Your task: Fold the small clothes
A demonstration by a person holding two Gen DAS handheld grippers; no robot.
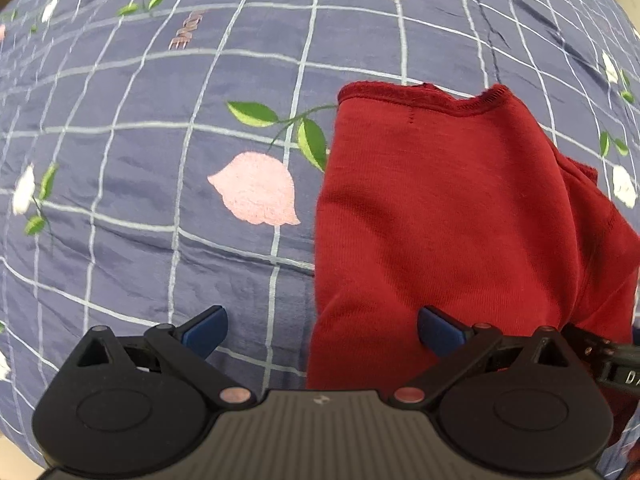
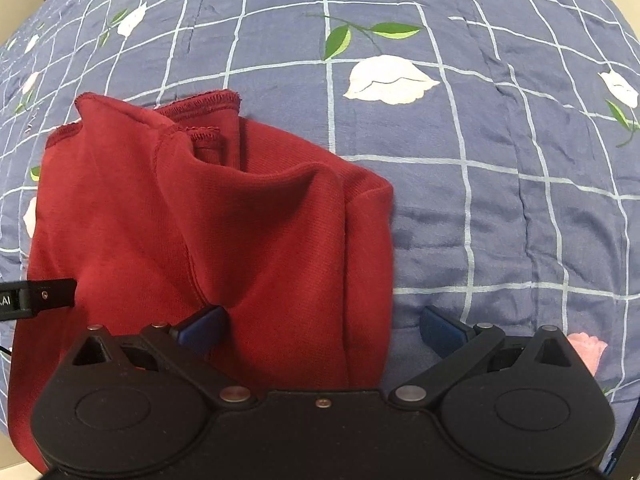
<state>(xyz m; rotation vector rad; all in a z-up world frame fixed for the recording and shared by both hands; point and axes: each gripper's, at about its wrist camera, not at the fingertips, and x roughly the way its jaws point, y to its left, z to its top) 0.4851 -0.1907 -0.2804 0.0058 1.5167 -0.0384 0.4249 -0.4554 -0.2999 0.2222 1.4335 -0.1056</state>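
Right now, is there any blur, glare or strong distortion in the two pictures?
Left wrist view: sharp, evenly lit, no glare; the fisheye bends the sheet grid into curves. Right wrist view: same bulging distortion, the garment is in focus, with only a soft shadow along its right edge.

The left hand-held gripper (image 1: 322,332) is seen at 6 o'clock, its jaws spread wide, with the blue fingertips (image 1: 206,330) well apart and nothing gripped between them. A red garment (image 1: 452,216) is spread from the centre toward 3 o'clock, lying on a blue checked bedsheet (image 1: 140,152) printed with pink and white flowers. The garment's stitched hem (image 1: 420,96) is turned toward 12 o'clock, and its lower edge is partly covered by the gripper's right finger. A black part of another device (image 1: 612,360) is glimpsed at 4 o'clock, against the cloth.
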